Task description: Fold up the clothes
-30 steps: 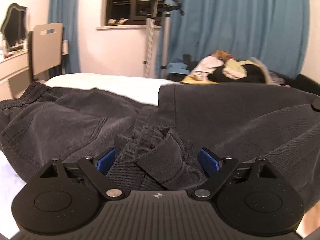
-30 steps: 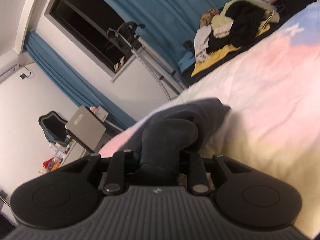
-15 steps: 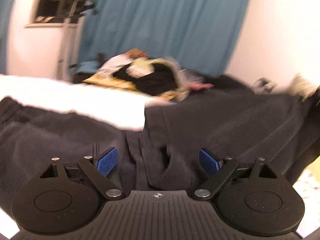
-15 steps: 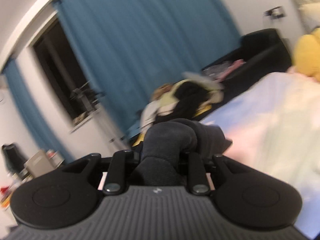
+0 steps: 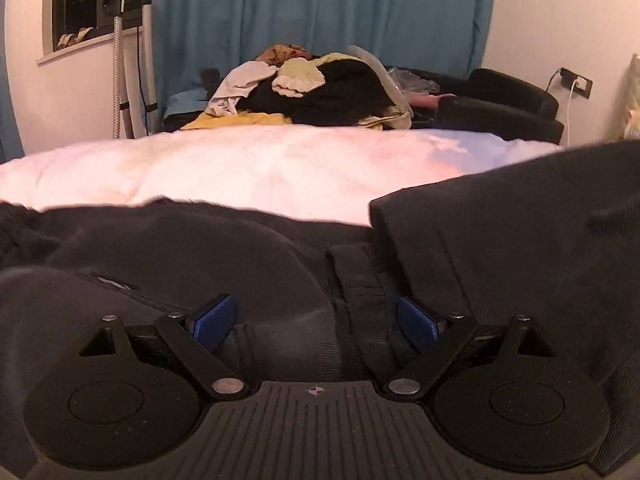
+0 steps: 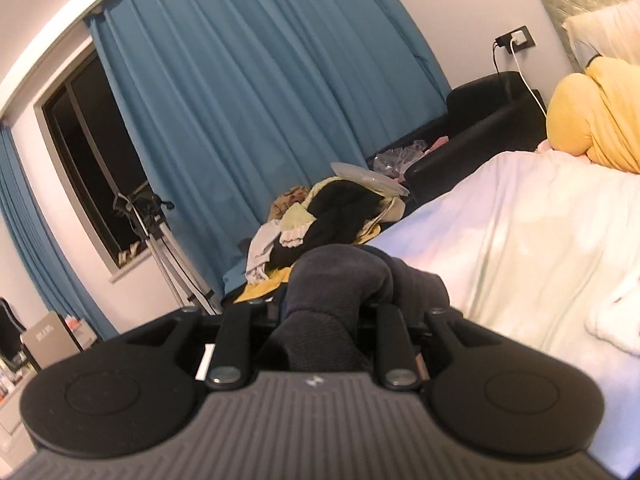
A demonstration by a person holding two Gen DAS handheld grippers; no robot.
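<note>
Dark grey trousers [image 5: 168, 252] lie across the pale bedspread [image 5: 256, 168] in the left wrist view, one part folded over at the right [image 5: 520, 248]. My left gripper [image 5: 314, 320] is open, its blue pads [image 5: 212, 320] apart, with a fold of the trousers lying between them. My right gripper [image 6: 328, 312] is shut on a bunched end of the same dark trousers [image 6: 340, 280], held above the bed [image 6: 520, 248].
A pile of mixed clothes [image 5: 312, 88] lies beyond the bed's far edge, next to a black sofa [image 5: 500, 108]. Blue curtains [image 6: 260, 100] and a stand [image 5: 120, 60] are behind. A yellow pillow [image 6: 592, 120] sits at the bed's head.
Both grippers swung to the right across the room. The left gripper's pads now sit wider around a flatter fold. The right gripper keeps its hold on the trousers.
</note>
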